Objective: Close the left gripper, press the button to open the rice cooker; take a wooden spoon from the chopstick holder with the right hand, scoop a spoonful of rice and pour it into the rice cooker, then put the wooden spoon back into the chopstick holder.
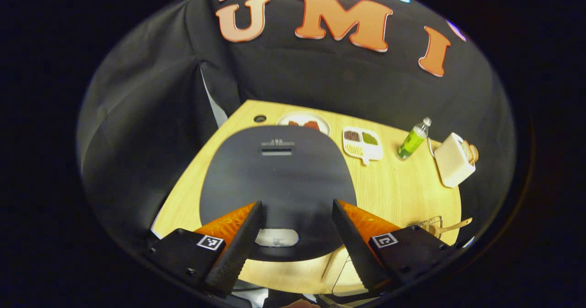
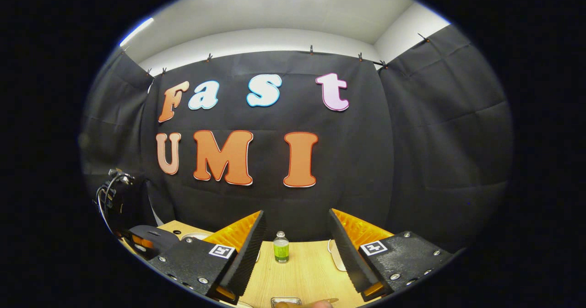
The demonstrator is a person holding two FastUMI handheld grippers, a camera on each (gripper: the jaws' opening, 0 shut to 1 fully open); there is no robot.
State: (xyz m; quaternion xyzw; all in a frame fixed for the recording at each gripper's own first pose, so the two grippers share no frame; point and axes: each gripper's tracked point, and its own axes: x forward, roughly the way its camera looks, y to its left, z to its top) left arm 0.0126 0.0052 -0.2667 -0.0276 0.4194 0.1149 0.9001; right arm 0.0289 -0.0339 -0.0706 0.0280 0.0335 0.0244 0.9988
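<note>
In the left gripper view I look down on the rice cooker's dark closed lid (image 1: 277, 175). Its pale button (image 1: 277, 237) lies at the near edge, between my fingers. My left gripper (image 1: 296, 203) hovers above it, open, holding nothing. A wooden spoon (image 1: 453, 228) sticks out of the wire chopstick holder (image 1: 432, 223) at the table's right edge. A white divided dish (image 1: 362, 144) with grains sits behind the cooker. In the right gripper view my right gripper (image 2: 296, 213) is open and empty, facing the back wall, and the holder's rim (image 2: 284, 301) is at the bottom.
On the wooden table (image 1: 403, 193) stand a green bottle (image 1: 413, 139), a white box with bread (image 1: 452, 160) and a plate of red food (image 1: 304, 122). The bottle (image 2: 280, 248) stands between my right fingers, farther off. A dark device with cables (image 2: 146, 237) is at the left.
</note>
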